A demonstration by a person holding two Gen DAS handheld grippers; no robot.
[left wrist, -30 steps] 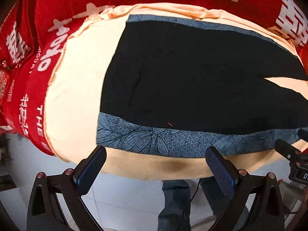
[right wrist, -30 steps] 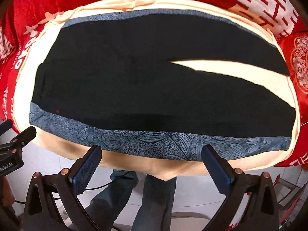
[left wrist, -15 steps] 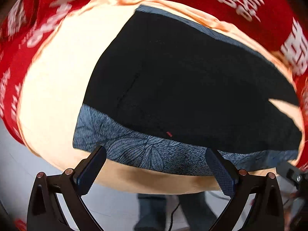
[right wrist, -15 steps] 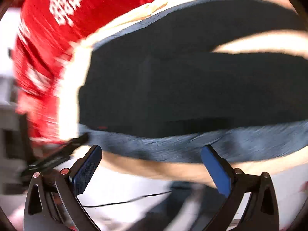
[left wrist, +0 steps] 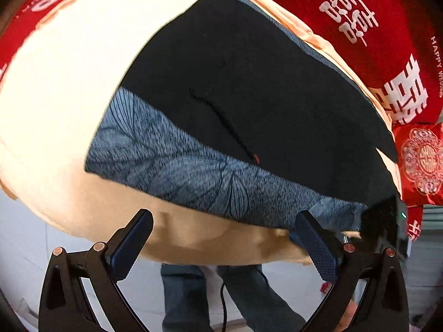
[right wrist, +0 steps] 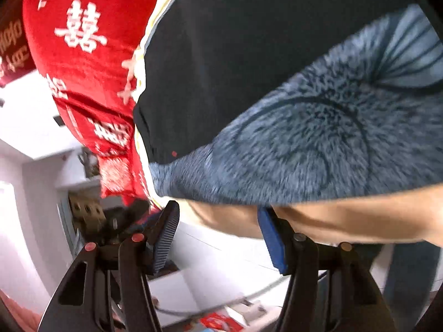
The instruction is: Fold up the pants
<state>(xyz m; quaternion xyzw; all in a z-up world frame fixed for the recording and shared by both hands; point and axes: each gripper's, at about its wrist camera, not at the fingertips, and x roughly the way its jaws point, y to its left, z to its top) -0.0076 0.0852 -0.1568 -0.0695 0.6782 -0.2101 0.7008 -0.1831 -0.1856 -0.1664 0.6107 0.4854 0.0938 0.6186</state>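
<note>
- Black pants (left wrist: 249,105) lie flat and unfolded across the frame's centre, on a blue patterned cloth (left wrist: 177,166).
- Left hand-held gripper (left wrist: 224,242) open at bottom; right hand-held gripper (right wrist: 218,235) closing, empty, near the cloth's edge.
- Folding appears not yet begun.

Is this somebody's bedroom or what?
Probably a room in a home, maybe a bedroom. The black pants lie on a peach sheet over what looks like a bed, with red bedding with white wedding characters behind and a white tiled floor below.
</note>
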